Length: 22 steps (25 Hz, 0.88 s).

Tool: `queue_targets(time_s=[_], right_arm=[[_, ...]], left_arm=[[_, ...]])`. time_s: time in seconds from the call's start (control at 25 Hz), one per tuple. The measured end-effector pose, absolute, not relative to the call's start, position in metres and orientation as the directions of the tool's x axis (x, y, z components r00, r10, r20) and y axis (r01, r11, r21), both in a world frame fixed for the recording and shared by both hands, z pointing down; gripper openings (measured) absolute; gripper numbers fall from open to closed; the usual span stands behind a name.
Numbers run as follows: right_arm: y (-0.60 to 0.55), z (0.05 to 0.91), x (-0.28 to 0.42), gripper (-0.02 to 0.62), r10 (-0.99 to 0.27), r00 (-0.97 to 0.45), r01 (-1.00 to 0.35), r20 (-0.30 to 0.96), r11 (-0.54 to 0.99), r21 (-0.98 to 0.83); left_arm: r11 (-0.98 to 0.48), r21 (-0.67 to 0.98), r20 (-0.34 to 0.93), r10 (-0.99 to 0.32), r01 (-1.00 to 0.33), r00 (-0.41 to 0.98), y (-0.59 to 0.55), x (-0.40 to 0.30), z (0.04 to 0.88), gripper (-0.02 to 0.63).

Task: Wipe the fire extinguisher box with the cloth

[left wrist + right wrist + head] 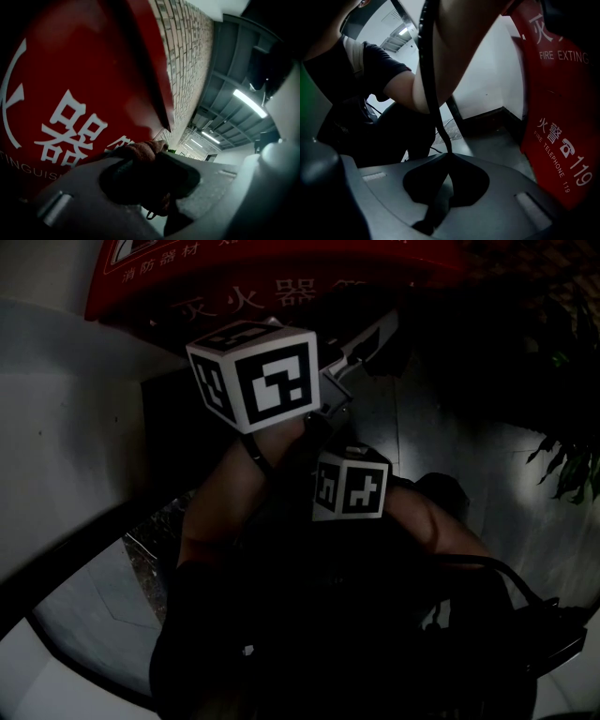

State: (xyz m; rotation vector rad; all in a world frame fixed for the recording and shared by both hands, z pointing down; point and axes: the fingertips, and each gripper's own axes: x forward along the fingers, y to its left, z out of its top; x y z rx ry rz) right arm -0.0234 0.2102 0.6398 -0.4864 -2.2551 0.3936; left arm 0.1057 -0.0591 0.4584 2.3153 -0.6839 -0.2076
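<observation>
The red fire extinguisher box [281,273] with white characters fills the top of the dim head view. My left gripper [366,341] reaches up to the box front. In the left gripper view the box [70,93] is very close, and the left gripper [151,158] is shut on a bunched brown cloth [140,151] that lies against the red face. The right gripper's marker cube [352,486] hangs lower, below the left arm. My right gripper [449,157] is shut, and the box side [562,117] stands to its right.
A white wall [66,427] runs along the left and a potted plant [567,470] stands at the right. A brick wall [187,47] continues beyond the box. A black cable [433,93] hangs from the person's arm [440,61] across the right gripper.
</observation>
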Motion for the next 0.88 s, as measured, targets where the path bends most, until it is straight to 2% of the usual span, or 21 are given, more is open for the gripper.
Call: queue_targets(time_s=[0.52, 0.88], right_arm=[[0.206, 0.637, -0.029, 0.0, 0.454, -0.635, 0.222, 0.625, 0.882, -0.415], [0.208, 0.636, -0.03, 0.0, 0.454, -0.639, 0.22, 0.621, 0.881, -0.418]], left_arm=[[-0.672, 0.629, -0.085, -0.56, -0.391, 0.824, -0.057, 0.095, 0.415, 0.107], [-0.67, 0.62, -0.085, -0.574, -0.408, 0.814, -0.053, 0.092, 0.408, 0.107]])
